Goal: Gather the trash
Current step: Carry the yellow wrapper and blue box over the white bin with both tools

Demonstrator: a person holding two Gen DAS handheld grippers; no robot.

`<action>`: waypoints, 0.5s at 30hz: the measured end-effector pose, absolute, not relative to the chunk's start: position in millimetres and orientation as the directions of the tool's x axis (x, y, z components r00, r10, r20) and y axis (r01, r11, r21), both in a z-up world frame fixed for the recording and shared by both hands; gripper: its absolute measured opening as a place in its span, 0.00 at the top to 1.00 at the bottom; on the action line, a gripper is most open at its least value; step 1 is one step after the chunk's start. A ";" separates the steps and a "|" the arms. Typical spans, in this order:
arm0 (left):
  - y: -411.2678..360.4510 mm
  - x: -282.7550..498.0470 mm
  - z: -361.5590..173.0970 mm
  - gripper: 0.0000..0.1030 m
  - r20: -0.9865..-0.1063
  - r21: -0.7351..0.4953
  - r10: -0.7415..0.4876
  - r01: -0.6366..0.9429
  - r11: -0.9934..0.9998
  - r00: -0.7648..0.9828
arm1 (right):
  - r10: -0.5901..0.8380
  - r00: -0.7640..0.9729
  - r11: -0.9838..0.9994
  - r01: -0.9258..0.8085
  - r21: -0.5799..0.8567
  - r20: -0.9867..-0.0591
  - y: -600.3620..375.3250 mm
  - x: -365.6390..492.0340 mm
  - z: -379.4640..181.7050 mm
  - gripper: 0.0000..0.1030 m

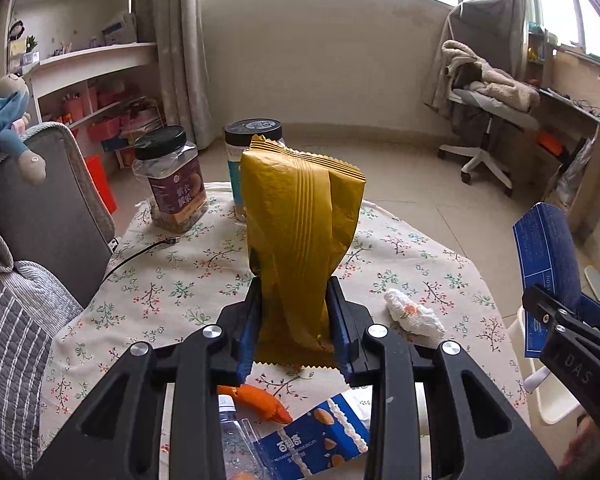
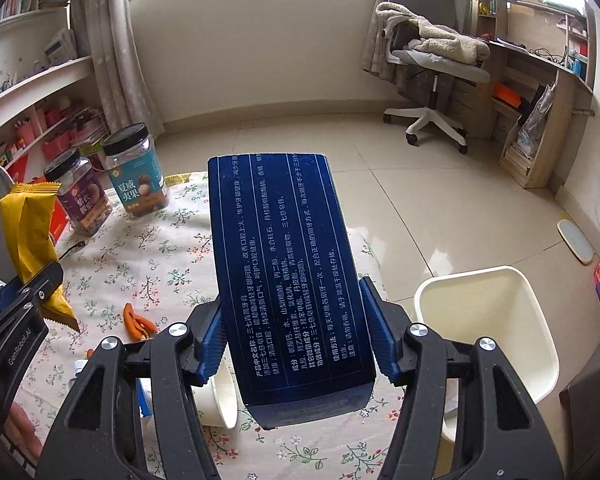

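Two clear plastic jars with black screw lids stand side by side at the far edge of the floral tablecloth (image 1: pixel 172 280): a purple-labelled jar (image 1: pixel 172 184) and a teal-labelled jar (image 2: pixel 138 176). A black cable end (image 1: pixel 168 242) lies near them. A grey office chair (image 2: pixel 432 68), draped with a beige blanket, stands beside a wooden desk (image 2: pixel 556 92).

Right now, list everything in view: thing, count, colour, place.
snack bag: 1, mustard, in left gripper
box: 1, dark blue, in right gripper
jars: 2, black lids, table's far end
crumpled tissue: 1, white, on tablecloth
peel: 1, orange, on tablecloth
biscuit packet: 1, blue, near edge
bin: 1, cream, floor beside table
office chair: 1, grey-white, by desk
left gripper: shut
right gripper: shut
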State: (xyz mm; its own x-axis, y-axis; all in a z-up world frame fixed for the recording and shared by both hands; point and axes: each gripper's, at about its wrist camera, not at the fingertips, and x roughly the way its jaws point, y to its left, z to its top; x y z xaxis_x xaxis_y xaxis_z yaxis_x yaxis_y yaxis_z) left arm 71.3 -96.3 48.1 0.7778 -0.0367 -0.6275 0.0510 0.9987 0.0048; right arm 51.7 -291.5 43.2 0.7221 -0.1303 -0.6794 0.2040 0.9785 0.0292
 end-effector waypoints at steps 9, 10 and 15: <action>-118.5 65.3 50.6 0.69 -0.622 -0.012 -0.095 0.112 0.994 0.777 | -0.169 0.721 0.965 0.260 0.037 -0.672 -315.8 42.8 44.1 0.45; -120.7 64.4 50.8 0.69 -0.621 -0.013 -0.101 0.118 0.993 0.778 | -0.173 0.720 0.963 0.267 0.037 -0.672 -318.7 42.0 44.3 0.45; -134.5 59.5 51.7 0.69 -0.616 -0.011 -0.131 0.158 0.987 0.777 | -0.201 0.715 0.953 0.302 0.036 -0.670 -334.0 34.9 43.5 0.45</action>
State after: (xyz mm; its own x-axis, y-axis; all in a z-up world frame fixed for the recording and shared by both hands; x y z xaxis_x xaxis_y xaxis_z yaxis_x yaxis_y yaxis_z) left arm 59.5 -134.5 51.7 0.7766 -0.1308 -0.6163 0.1580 0.9874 -0.0105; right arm 34.9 -334.0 43.5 0.7146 -0.2013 -0.6699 0.3019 0.9527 0.0358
